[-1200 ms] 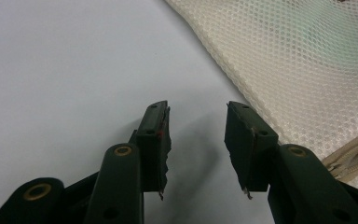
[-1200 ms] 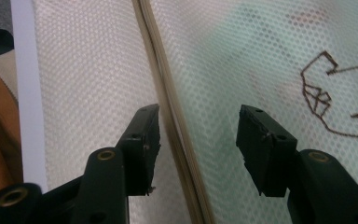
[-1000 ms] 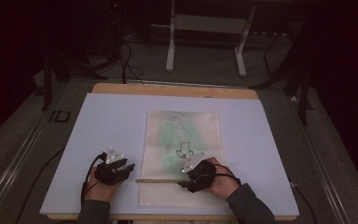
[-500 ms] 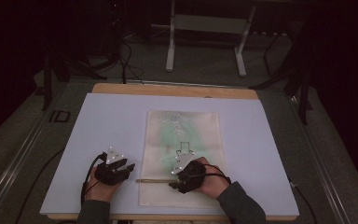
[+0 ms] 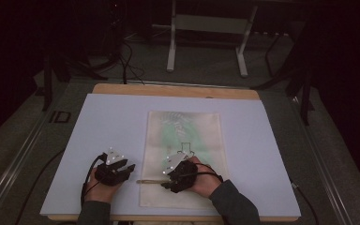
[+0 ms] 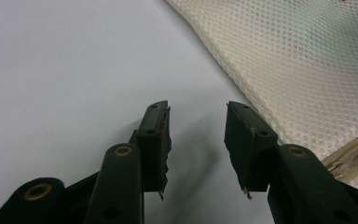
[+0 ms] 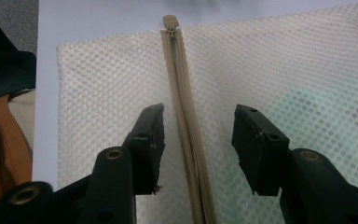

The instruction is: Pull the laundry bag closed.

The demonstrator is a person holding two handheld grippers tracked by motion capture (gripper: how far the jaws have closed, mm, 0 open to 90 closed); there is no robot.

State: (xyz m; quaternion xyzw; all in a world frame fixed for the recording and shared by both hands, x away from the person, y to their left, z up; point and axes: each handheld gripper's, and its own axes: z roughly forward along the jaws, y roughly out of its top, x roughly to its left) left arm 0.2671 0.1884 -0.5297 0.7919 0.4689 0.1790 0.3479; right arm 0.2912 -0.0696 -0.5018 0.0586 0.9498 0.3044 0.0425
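A cream mesh bag (image 5: 183, 157) lies flat on the pale tabletop (image 5: 112, 126), and everything here is placed against it. Through the weave there's a greenish shape inside the mesh bag, plus a small dark outline near its middle, too faint to make out as writing. A beige zipper (image 7: 186, 135) runs across the near end of the mesh bag, its slider (image 7: 170, 22) sitting right at the bag's left edge. The right hand-held gripper (image 5: 176, 172) is over that near end, jaws spread wide, one on each side of the zipper and clear of it in the right gripper view; nothing is between them but the zipper line itself. The left hand-held gripper (image 5: 115, 168) rests just left of the mesh bag, on bare tabletop, jaws also parted with nothing in them; in its own view the bag's edge and a bit of zipper tape show just beside its right-hand jaw. A black cable (image 5: 88, 180) loops from that left tool. Beyond the far end of the mesh bag a strip of wooden board (image 5: 168, 90) shows, then dark floor with a white metal stand (image 5: 206, 33) and tangled cables (image 5: 122, 61). No label or brand can be read anywhere. A dark sleeve (image 5: 234, 204) covers the right forearm near the bag's corner.
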